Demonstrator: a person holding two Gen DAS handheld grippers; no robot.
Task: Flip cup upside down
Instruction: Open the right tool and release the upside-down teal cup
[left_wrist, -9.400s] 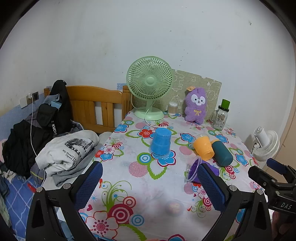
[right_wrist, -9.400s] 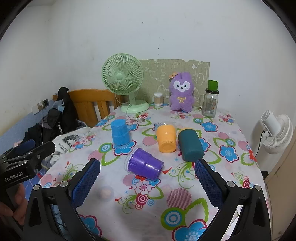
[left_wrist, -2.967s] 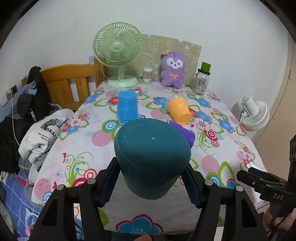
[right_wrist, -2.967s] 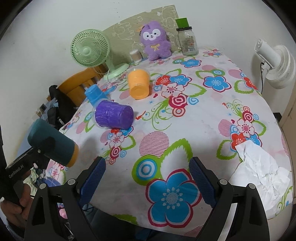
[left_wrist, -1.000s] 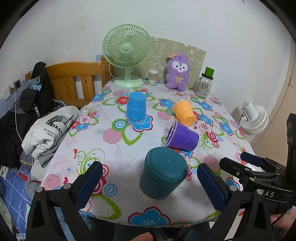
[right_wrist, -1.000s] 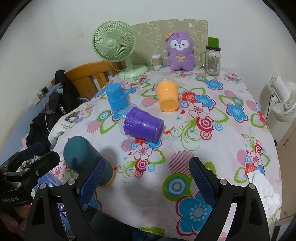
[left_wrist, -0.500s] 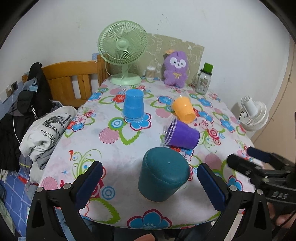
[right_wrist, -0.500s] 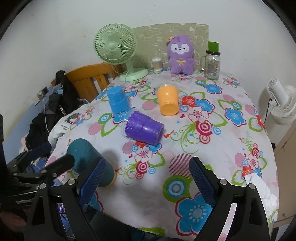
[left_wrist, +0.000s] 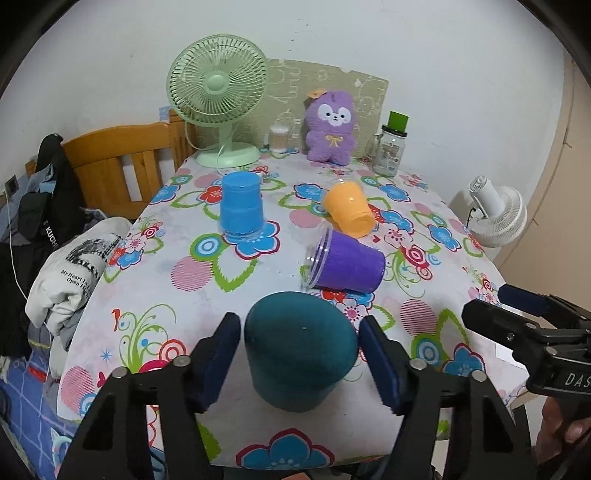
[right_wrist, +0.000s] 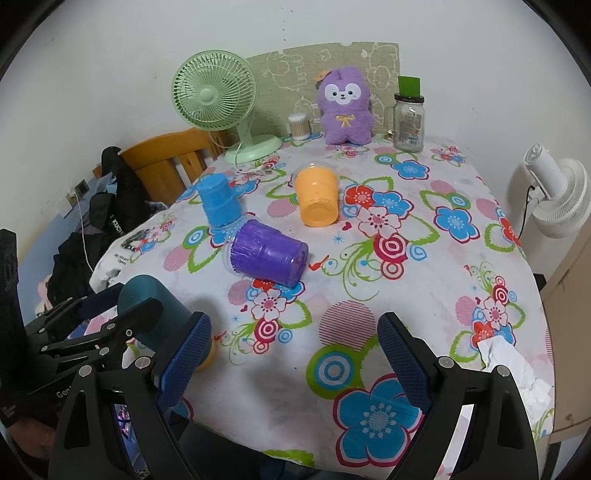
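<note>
A dark teal cup (left_wrist: 299, 350) stands upside down on the floral tablecloth (left_wrist: 207, 280) near the front edge. My left gripper (left_wrist: 300, 349) sits around it, blue pads close on both sides with a small gap; whether they touch is unclear. The cup also shows in the right wrist view (right_wrist: 155, 314) at the left, with the left gripper's fingers (right_wrist: 133, 317) beside it. A purple cup (left_wrist: 345, 266) lies on its side, an orange cup (left_wrist: 349, 210) lies tilted, and a blue cup (left_wrist: 240, 206) stands upside down. My right gripper (right_wrist: 291, 354) is open and empty over the front of the table.
A green fan (left_wrist: 218, 96), a purple plush toy (left_wrist: 330, 127), a glass jar with a green lid (left_wrist: 391, 147) and a small container (left_wrist: 277, 138) stand at the back. A wooden bed frame (left_wrist: 122, 166) with clothes is left. A white fan (left_wrist: 495, 210) stands right. Crumpled tissue (right_wrist: 509, 365) lies at the table's right front.
My left gripper has moved forward and narrowed, so its pads now flank the teal cup closely. The right gripper has shifted slightly. The cups have not moved.
</note>
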